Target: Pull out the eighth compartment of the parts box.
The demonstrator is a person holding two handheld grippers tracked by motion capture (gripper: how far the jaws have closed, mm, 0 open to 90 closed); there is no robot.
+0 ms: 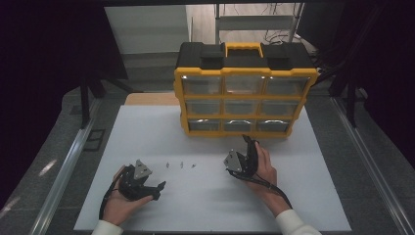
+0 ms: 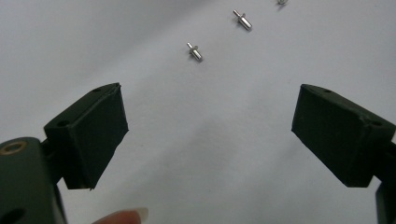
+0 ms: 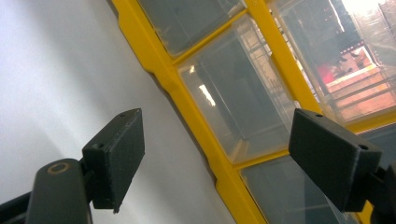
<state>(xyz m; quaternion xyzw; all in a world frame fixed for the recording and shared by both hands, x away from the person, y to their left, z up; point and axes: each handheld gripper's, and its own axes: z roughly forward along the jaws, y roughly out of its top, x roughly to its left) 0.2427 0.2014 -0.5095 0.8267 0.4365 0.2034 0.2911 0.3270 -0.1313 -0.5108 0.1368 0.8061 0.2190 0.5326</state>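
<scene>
A yellow and black drawer organizer (image 1: 242,88) with clear drawers stands at the back of the white table (image 1: 147,132). Three small metal pins (image 1: 181,165) lie in a row on the table in front of it. My left gripper (image 1: 157,189) rests low at the front left, open and empty, aimed toward the pins; the left gripper view has the nearest pin (image 2: 195,51) ahead of its jaws (image 2: 210,135). My right gripper (image 1: 249,143) is open and empty, pointed at the organizer's bottom row of drawers (image 3: 233,93) just ahead.
The white table top is edged by grey floor and metal rails (image 1: 63,166) on both sides. Behind the organizer are a wooden board (image 1: 149,99) and a metal rack (image 1: 254,22). A fingertip (image 2: 123,217) of the person's hand sits at the bottom of the left gripper view.
</scene>
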